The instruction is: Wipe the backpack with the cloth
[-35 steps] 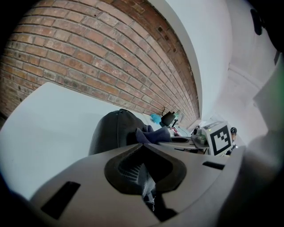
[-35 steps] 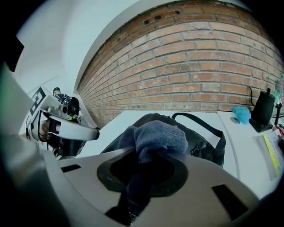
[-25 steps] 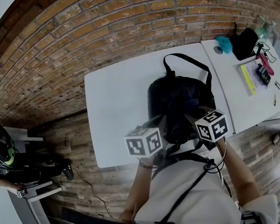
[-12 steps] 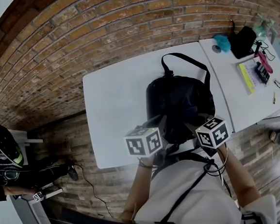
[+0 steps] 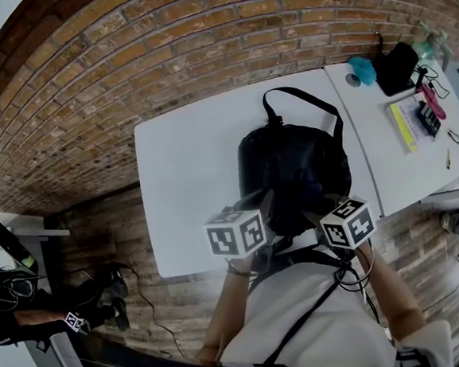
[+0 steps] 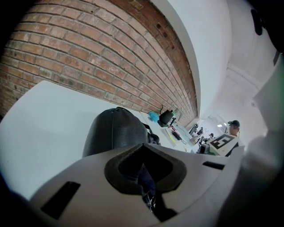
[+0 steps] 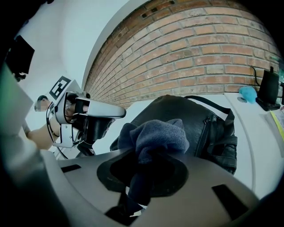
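The right gripper has slid a little toward the lower edge of the head view over the last second, while the left gripper has kept its place at lower centre. The right jaws are clamped on a bunched dark blue knitted cloth, which rides just over the near end of the black leather-look backpack. The backpack lies flat at the centre of the white table, its strap looping toward the upper right. The left jaws are closed on a thin dark strip, probably part of the bag's near edge, steadying it. The short pull-back looks like one wiping stroke ending. Most of the bag's top seems yet to be covered.
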